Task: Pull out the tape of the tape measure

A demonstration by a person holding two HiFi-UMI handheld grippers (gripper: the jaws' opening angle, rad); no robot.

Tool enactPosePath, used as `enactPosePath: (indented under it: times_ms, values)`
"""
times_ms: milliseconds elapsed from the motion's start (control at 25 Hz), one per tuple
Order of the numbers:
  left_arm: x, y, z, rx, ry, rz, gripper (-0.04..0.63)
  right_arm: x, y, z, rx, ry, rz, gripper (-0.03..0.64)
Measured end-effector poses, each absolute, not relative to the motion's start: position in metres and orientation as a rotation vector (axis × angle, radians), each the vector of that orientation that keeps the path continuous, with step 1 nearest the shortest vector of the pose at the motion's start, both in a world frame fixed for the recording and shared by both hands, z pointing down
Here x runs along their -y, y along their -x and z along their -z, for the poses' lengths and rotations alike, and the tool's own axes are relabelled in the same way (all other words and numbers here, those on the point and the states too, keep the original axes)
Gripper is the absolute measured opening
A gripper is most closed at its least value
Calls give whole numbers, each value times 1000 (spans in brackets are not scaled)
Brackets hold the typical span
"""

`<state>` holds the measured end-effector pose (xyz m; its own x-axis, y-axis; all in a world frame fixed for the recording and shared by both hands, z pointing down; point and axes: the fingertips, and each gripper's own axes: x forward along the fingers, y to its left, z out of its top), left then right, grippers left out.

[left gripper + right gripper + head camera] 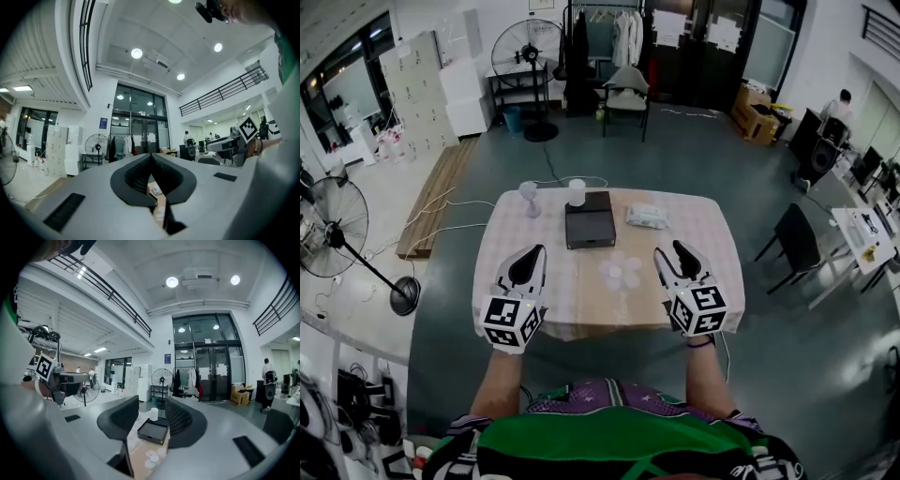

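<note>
Left tool (151, 158) closed tip to tip, empty. Right tool (151, 405) jaws apart, empty. Both hover at the near edge of the checked-cloth table (712, 244). Can't make out a tape measure; best candidate is the pale round cluster (621, 272), just nearer than the flat black box (589, 220). Risks: grabbing the wrong item, or pulling tape with the case unpinned so it slides.

The left gripper (532, 255) and the right gripper (668, 249) each have a pale grey shell, black ribbed pads (179, 419) lining the jaws, and a rear cube (511, 322) of black-and-white square markers. The person wears a green top (609, 433) with purple patterned trim. There may be a dark band (701, 343) on the right wrist.
</note>
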<state>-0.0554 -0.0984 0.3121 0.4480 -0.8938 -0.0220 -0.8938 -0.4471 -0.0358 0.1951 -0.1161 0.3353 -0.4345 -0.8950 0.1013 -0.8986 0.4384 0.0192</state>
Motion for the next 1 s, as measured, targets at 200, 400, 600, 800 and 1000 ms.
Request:
enactPosePath:
  times_ms: [200,400,600,800,1000]
  values:
    - [94,59,-310,-1630,2643,-28,23,110,-193,-327,2629,-1652,-101,123]
    - [93,59,-313,-1615,2652,-36,23,109,-192,-324,2640,-1670,-98,71]
    - [91,61,-312,-1605,2655,-41,23,107,-186,-320,2641,-1676,-87,51]
    - [90,63,-310,-1589,2653,-62,25,108,-182,-320,2635,-1682,-95,42]
    - [91,65,-313,-1588,2649,-42,25,111,-181,-322,2619,-1697,-96,29]
